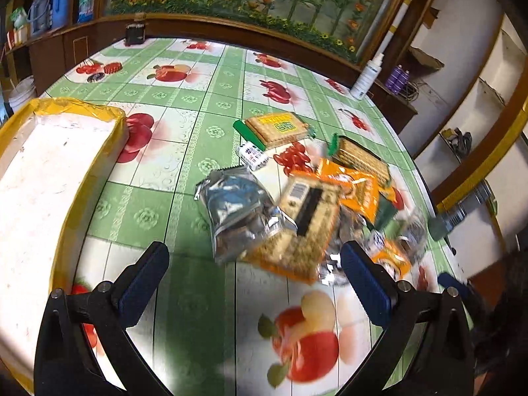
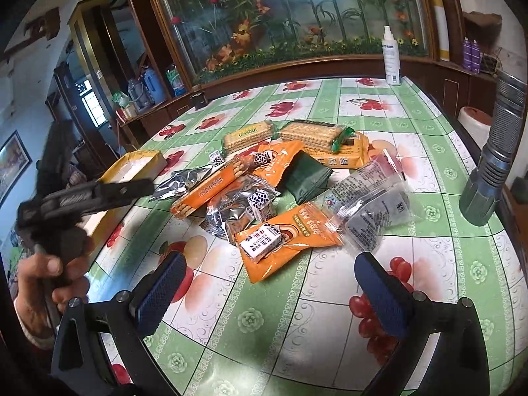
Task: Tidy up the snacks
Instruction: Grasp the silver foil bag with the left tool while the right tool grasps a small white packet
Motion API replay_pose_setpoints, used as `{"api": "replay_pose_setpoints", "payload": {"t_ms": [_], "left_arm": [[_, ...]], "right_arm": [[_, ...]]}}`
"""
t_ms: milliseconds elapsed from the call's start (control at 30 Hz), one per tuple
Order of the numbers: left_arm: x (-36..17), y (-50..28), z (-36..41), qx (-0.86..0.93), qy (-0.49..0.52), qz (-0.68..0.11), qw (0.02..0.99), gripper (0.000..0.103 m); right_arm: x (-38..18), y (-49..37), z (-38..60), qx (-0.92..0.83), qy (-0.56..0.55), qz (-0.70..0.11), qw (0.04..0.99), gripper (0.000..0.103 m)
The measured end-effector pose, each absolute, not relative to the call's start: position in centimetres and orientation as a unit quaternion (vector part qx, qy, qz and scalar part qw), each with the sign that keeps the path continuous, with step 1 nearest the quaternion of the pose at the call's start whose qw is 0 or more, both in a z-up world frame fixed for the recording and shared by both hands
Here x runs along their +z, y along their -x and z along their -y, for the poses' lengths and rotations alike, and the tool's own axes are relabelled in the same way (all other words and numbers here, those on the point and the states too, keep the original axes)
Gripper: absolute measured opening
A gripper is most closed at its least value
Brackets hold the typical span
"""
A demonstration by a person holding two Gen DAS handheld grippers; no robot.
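We are hovering both grippers over the desk [image 2: 330, 313] with nothing picked yet. The left gripper [image 1: 254, 279] is holding its jaws wide and empty, and the right gripper [image 2: 269, 288] is doing the same. The snacks [image 2: 280, 181] are lying in a loose heap at twelve o'clock from the right gripper; from the left one they are sitting at about one o'clock, with the yellow-rimmed box [image 1: 49, 178] at ten o'clock, seemingly where they belong. We are judging the small white candy [image 2: 260, 242], resting on the orange packet [image 2: 297, 244], as the nearest pick for the right side. We are advising a slow descent, jaws straddling one item only, since the crinkly wrappers overlap and may drag neighbours along.
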State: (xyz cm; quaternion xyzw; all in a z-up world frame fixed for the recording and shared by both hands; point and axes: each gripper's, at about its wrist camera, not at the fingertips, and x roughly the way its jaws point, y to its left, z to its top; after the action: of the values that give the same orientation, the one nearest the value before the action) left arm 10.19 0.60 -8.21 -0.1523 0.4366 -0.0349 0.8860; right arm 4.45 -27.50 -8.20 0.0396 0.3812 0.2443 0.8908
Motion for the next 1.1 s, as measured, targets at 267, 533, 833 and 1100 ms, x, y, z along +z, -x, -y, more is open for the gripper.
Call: {"api": "replay_pose_setpoints", "payload": {"t_ms": [267,533,833,1100], "left_arm": [[-10.4,-14.5,-1.1,-0.003,0.140,-0.474,0.869,0.103],[-11.9,-16.3,-1.6,0.015,0.110,-0.490,0.864,0.103],[-12.0,-14.7,-2.2,0.012,0.071,-0.466,0.882,0.094],[-11.9,-16.1,-2.2,0.009,0.073,-0.476,0.876,0.095]], "right_arm": [[-8.5,-5.9,25.5,0.255,-0.021,-0.387,0.886,0.101],[-10.4,-9.1,23.3,0.253,0.004,-0.421,0.871,0.101],[-11.3,-9.8,23.1,0.247,0.021,-0.432,0.867,0.099],[-10.2,-9.0,23.1,0.289,0.006,-0.409,0.865,0.061]]}}
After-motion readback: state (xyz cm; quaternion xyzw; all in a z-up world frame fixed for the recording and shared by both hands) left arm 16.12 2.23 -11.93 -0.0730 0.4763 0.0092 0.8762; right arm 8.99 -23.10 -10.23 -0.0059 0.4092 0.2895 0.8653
